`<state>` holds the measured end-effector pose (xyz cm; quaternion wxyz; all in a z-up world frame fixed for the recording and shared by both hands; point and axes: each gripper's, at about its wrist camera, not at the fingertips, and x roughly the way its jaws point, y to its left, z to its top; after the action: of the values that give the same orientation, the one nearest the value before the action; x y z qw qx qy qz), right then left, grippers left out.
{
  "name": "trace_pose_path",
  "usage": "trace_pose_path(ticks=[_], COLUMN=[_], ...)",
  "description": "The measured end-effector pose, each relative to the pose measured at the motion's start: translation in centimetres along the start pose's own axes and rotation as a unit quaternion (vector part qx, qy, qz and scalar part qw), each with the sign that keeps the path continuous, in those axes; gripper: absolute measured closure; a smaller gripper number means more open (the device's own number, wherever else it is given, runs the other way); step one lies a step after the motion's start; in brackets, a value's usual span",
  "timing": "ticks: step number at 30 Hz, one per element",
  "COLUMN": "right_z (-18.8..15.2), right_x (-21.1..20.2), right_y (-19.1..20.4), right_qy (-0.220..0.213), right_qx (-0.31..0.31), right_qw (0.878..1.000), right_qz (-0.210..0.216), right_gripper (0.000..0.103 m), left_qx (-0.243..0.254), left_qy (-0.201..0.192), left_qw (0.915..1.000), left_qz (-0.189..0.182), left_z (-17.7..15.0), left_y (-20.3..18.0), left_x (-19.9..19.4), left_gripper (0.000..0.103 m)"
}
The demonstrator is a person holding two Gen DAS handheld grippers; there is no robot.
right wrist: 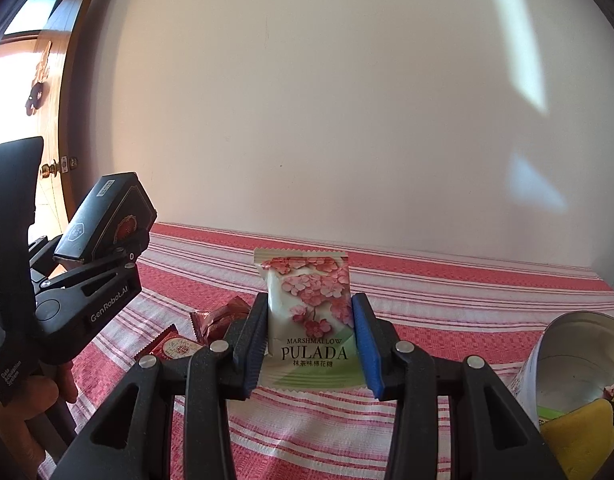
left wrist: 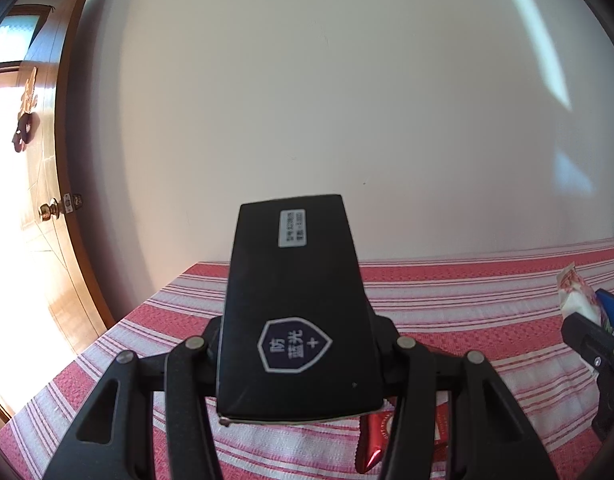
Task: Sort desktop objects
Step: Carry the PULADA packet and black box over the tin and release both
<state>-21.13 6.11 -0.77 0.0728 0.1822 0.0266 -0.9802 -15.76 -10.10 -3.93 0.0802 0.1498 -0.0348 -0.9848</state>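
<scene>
My left gripper [left wrist: 299, 344] is shut on a black box [left wrist: 295, 312] with a white label and a shield badge, held above the red striped tablecloth [left wrist: 467, 320]. The box and left gripper also show in the right wrist view [right wrist: 107, 216]. My right gripper [right wrist: 310, 332] is shut on a white marshmallow packet with pink flowers [right wrist: 307, 312], held upright above the cloth. That packet and the right gripper show at the right edge of the left wrist view [left wrist: 579, 300].
Red snack packets [right wrist: 215, 320] lie on the cloth left of the right gripper; one shows under the left gripper [left wrist: 373, 444]. A metal tin [right wrist: 579, 364] holding yellow items stands at the right. A white wall is behind; a wooden door [left wrist: 55, 200] is at the left.
</scene>
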Motion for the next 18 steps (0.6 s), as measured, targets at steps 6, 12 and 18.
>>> trace_pose_path(ticks=[6, 12, 18], right_z=[-0.5, -1.0, -1.4], right_x=[-0.6, -1.2, -2.5], right_y=[0.2, -0.1, -0.6], right_qy=[0.000, -0.003, -0.012], right_qx=[0.007, 0.014, 0.019], right_qw=[1.000, 1.000, 1.000], right_qz=[-0.006, -0.009, -0.012], right_gripper=[0.059, 0.059, 0.059], left_qx=[-0.012, -0.017, -0.014], left_qy=[-0.003, -0.007, -0.008], left_qw=[0.9999, 0.9996, 0.9991], left_qz=[-0.011, -0.024, -0.039], left_z=[-0.2, -0.2, -0.4], left_y=[0.0, 0.5, -0.1], left_x=[-0.9, -1.5, -2.5], left_gripper=[0.053, 0.053, 0.053])
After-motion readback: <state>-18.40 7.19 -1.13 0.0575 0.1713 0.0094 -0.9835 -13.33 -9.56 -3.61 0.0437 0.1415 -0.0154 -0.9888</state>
